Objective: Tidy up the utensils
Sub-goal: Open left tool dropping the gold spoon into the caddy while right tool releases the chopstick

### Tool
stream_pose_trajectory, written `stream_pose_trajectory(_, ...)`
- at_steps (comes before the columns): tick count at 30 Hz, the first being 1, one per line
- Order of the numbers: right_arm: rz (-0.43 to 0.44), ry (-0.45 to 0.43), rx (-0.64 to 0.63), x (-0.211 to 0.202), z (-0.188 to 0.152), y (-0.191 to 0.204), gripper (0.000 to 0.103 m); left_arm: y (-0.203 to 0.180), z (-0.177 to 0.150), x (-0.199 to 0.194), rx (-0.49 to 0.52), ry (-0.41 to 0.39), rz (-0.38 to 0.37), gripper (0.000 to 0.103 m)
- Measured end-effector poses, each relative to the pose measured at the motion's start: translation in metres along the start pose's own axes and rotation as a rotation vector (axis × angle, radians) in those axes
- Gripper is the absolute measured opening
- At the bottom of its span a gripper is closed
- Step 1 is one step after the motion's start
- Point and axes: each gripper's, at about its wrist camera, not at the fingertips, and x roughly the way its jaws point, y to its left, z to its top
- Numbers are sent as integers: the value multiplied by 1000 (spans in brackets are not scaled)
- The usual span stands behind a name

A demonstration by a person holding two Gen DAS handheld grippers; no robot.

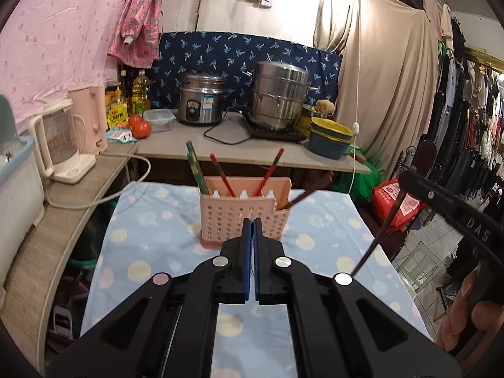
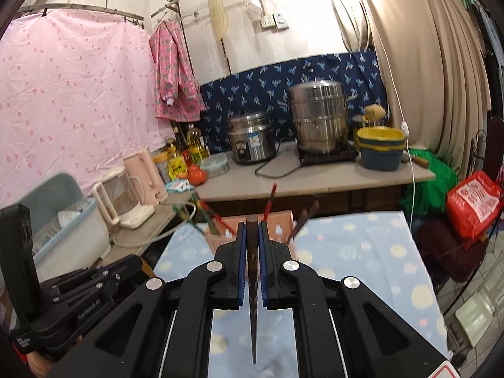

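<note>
The right gripper is clamped on a dark chopstick, which runs lengthwise between its blue pads, pointed tip toward the camera. It's held just short of the pink holder on the dotted blue tablecloth. That holder has red chopsticks and a green pair standing in it. The left gripper is pinched together with nothing in it, right in front of the holder.
</note>
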Motion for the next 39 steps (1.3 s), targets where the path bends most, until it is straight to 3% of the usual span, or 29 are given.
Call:
stream_pose_trajectory(8, 6, -99, 4, 50, 80, 4, 7, 14, 67, 39, 9, -57, 33, 1)
stream_pose_trajectory(15, 7, -126, -8, 102, 111, 16, 7, 27, 96, 78, 30, -60, 87, 1)
stream_pose_trajectory(25, -1, -23, 6, 176, 77, 11, 7, 50, 80, 135, 8, 16, 116, 1)
stream_pose_trajectory(39, -5, 67, -4, 207, 42, 6, 7, 48, 81, 162, 0, 21, 113, 1)
